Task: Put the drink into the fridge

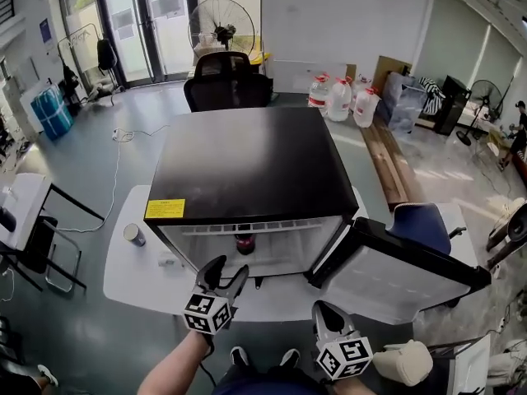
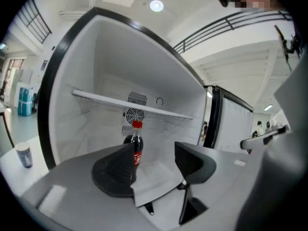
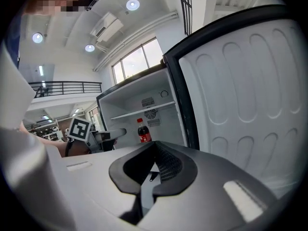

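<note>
A cola bottle [image 1: 244,243] with a red cap stands upright on the floor of the open black-topped mini fridge [image 1: 247,163], below its white shelf [image 2: 130,105]. My left gripper [image 1: 229,267] hangs just outside the fridge mouth, open, with nothing between its fingers. In the left gripper view the bottle [image 2: 136,146] stands beyond the jaws, its lower part hidden behind the left finger [image 2: 115,170]. My right gripper [image 1: 323,309] is lower right, in front of the swung-out door [image 1: 395,278], shut and empty. The right gripper view shows the bottle [image 3: 143,132] inside the fridge.
The fridge sits on a white table [image 1: 132,270] with a paper cup [image 1: 134,234] at its left. The door stands open to the right. A blue chair [image 1: 420,220] is behind the door, and a black office chair [image 1: 228,79] and water jugs [image 1: 338,99] stand beyond the fridge.
</note>
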`<move>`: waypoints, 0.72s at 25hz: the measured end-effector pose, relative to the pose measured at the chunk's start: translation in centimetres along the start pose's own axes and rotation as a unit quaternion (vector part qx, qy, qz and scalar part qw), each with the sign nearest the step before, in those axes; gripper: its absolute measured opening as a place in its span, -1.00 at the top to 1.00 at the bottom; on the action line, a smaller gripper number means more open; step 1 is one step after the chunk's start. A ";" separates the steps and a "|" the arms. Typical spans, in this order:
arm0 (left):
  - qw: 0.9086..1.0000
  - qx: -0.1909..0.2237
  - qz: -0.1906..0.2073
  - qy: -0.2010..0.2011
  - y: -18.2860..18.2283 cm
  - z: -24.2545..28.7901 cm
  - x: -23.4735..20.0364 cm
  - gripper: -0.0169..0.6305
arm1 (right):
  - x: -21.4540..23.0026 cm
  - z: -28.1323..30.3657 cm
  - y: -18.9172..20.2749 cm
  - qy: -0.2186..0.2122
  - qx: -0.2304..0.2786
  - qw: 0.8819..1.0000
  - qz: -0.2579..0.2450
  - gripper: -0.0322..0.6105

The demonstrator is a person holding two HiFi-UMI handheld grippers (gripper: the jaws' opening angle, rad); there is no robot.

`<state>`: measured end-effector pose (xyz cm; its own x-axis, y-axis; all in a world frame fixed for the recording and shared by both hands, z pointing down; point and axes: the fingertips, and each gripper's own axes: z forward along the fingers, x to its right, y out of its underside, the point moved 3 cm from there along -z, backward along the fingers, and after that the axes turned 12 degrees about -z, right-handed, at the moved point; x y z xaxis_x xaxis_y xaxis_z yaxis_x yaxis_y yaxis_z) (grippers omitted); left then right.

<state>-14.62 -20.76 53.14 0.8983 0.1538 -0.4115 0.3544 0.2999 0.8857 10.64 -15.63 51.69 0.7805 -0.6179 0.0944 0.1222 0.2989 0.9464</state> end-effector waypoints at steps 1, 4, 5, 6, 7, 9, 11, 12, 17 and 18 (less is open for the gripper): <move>1.000 0.005 -0.010 0.006 0.1 -0.9 0.6 0.15 | -0.2 0.2 -0.2 -0.006 0.004 1.000 -0.001 0.89; 0.999 0.013 -0.034 0.015 0.6 -3.7 2.0 0.27 | -0.9 1.0 -0.9 -0.022 0.014 1.000 -0.003 0.89; 0.999 0.015 -0.042 0.015 0.7 -4.6 2.4 0.28 | -1.1 1.2 -1.1 -0.025 0.016 1.000 -0.006 0.89; 0.999 0.016 -0.048 0.016 0.9 -5.5 2.7 0.29 | -1.4 1.4 -1.4 -0.028 0.018 0.999 -0.010 0.89; 0.998 0.016 -0.054 0.016 1.0 -6.2 3.0 0.30 | -1.6 1.6 -1.6 -0.030 0.019 0.999 -0.013 0.89; 0.998 0.017 -0.061 0.017 1.1 -7.5 3.4 0.32 | -2.0 2.1 -2.1 -0.033 0.024 0.999 -0.018 0.89; 0.997 0.019 -0.066 0.021 1.2 -8.4 3.7 0.37 | -2.4 2.6 -2.6 -0.039 0.032 0.998 -0.022 0.89; 0.997 0.021 -0.067 0.024 1.2 -8.8 3.9 0.43 | -2.7 2.7 -2.8 -0.043 0.035 0.998 -0.024 0.89; 0.998 0.023 -0.055 0.033 -0.2 -11.3 5.5 0.81 | -4.2 2.5 -4.2 -0.054 0.049 0.997 -0.025 0.89; 0.998 0.028 -0.052 0.034 -0.8 -11.6 5.7 0.83 | -4.5 2.4 -4.5 -0.055 0.053 0.997 -0.027 0.89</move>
<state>-12.83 -9.17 47.61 0.8369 0.1894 -0.5135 0.4600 0.2652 0.8474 5.10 -15.97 47.75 0.7016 -0.7091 0.0703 0.0926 0.1885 0.9777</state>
